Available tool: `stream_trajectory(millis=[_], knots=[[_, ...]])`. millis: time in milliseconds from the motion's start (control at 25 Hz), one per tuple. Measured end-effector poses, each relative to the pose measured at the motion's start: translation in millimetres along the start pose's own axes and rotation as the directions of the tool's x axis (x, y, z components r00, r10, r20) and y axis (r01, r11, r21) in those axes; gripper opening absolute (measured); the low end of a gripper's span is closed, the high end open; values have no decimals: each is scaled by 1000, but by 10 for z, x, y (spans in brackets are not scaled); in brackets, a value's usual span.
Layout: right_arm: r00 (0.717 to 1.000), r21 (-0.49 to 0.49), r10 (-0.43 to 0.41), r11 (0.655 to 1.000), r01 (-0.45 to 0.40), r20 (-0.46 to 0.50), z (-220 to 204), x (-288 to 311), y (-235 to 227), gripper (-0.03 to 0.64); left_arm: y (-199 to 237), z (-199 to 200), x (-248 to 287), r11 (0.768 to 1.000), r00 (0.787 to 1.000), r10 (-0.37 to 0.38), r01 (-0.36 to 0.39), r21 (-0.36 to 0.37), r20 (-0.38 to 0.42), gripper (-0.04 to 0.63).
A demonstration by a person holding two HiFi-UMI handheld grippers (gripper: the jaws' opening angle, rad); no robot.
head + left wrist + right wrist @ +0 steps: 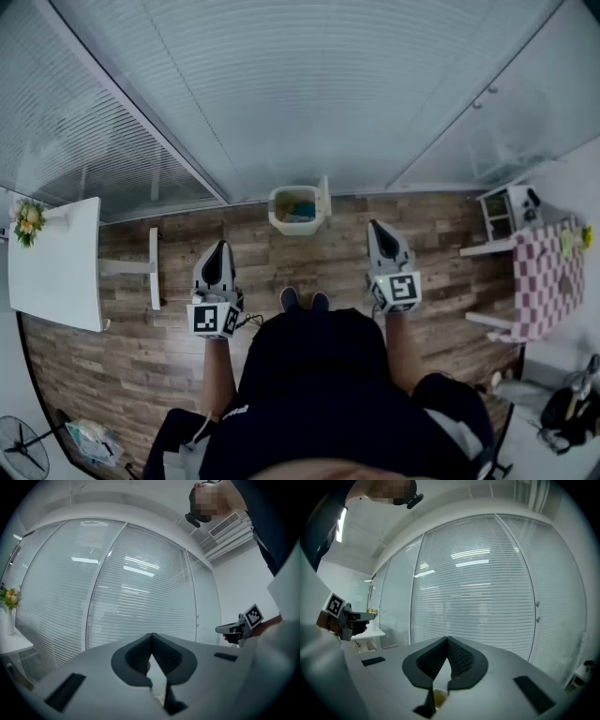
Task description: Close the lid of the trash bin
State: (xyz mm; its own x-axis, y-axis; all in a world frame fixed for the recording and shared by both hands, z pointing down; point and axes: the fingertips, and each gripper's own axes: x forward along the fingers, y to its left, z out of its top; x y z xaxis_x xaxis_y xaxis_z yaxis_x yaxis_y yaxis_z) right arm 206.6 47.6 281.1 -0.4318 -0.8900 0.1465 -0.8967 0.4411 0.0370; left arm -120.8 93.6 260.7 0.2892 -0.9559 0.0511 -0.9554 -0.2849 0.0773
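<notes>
Left tongs (218, 248) and right tongs (377, 228) are each closed and empty, short of the bin (294, 228); its lid (324, 200) stands open. The approach seems underway. Next, reach forward and tip the lid down.

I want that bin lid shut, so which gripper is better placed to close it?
Probably the right gripper: the lid stands open on the trash bin's right side, nearer it than the left gripper.
</notes>
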Motion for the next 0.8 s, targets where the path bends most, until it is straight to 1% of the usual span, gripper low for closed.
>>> stream_trajectory(millis=[160, 280, 360, 480, 680, 800], knots=[[1000, 6, 13, 1000, -13, -11, -35, -54, 31, 3, -69, -55, -86, 1000, 1000, 12, -12, -19, -7, 6], [999, -6, 33, 999, -33, 6, -12, -43, 34, 3, -143, -33, -94, 1000, 1000, 9, -9, 0, -6, 6], [999, 0, 41, 999, -41, -2, -4, 17, 94, 2, -94, -47, -81, 1000, 1000, 12, -11, 9, -12, 6], [999, -10, 49, 999, -49, 0, 2, 39, 99, 3, -81, -48, -89, 1000, 1000, 18, -18, 5, -17, 6], [999, -16, 52, 999, -52, 1, 78, -14, 99, 3, -125, -22, -101, 1000, 1000, 18, -18, 8, -12, 6], [999, -21, 30, 999, -29, 16, 101, -40, 112, 5, -133, -53, -99, 999, 999, 18, -17, 31, -27, 6]])
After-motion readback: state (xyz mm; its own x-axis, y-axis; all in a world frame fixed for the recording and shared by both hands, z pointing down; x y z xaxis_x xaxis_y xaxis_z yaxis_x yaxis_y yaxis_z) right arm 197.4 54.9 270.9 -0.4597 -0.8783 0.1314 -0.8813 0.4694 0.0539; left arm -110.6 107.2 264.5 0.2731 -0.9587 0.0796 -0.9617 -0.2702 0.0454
